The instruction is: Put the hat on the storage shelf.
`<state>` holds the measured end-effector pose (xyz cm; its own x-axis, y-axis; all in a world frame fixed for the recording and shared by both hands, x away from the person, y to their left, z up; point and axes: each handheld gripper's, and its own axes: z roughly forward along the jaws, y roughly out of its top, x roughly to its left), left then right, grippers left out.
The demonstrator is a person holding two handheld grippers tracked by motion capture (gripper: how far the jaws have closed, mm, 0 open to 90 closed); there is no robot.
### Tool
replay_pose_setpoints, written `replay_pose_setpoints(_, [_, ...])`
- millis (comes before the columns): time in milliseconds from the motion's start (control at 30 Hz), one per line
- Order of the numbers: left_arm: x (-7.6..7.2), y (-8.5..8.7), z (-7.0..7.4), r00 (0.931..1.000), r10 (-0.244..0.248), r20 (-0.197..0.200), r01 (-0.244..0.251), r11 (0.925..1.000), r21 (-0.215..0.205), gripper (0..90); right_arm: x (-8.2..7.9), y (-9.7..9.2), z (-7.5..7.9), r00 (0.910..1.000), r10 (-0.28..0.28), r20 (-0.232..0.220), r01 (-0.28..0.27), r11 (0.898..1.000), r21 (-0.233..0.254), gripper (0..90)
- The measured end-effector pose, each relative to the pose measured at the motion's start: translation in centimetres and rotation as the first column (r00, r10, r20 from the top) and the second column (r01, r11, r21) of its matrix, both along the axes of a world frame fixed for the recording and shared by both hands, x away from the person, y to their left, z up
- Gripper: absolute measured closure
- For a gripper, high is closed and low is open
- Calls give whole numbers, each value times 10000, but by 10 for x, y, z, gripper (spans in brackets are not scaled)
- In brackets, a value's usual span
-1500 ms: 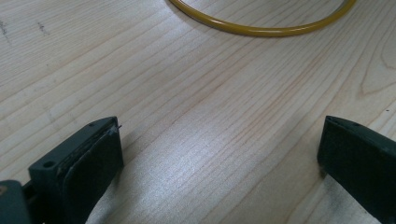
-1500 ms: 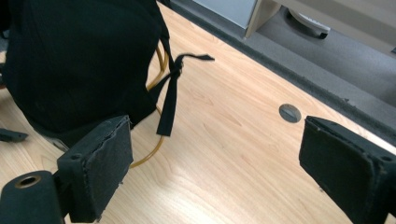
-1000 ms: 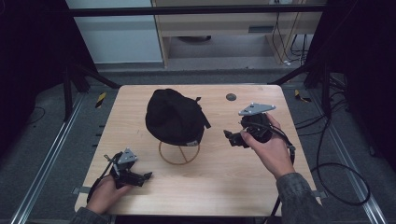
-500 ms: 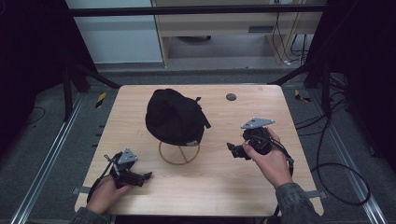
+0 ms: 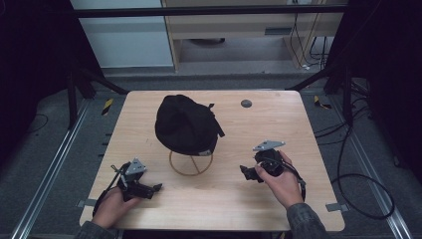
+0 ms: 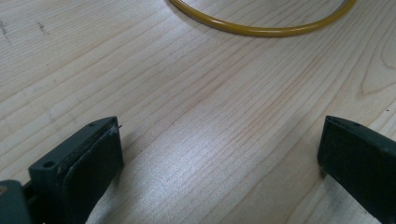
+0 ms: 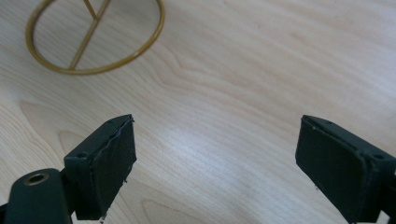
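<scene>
A black cap sits on a gold wire stand near the centre of the wooden table. The cap covers the top of the stand; the stand's ring base rests flat on the table below the cap's near edge. A strap of the cap hangs at its right side.

The left gripper lies low over the near left part of the table, held in the person's left hand. It points right, toward the stand, and is apart from it. In the left gripper view its jaws stand wide apart with bare wood between them, and the arc of the ring base shows just beyond.

The right gripper is held in the right hand at the near right of the stand, pointing left. Its jaws are also spread wide, holding nothing. In the right gripper view the ring base, with its crossbar, lies ahead to the far left, apart from the jaws.

A small dark round disc lies on the far part of the table, right of the cap.
</scene>
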<state>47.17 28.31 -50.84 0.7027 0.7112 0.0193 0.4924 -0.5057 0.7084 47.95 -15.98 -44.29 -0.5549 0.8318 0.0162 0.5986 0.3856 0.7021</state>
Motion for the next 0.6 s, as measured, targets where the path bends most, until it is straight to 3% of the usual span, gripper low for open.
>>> replay_pose_setpoints(200, [0,0,0,10000,-2,1,2,10000,5,0,3,3,-25,9992,-150,-375,149,9999,-31,129])
replay_pose_setpoints(600, [0,0,0,10000,-3,1,3,10000,5,0,12,5,-55,9960,-676,-581,687,9975,173,130])
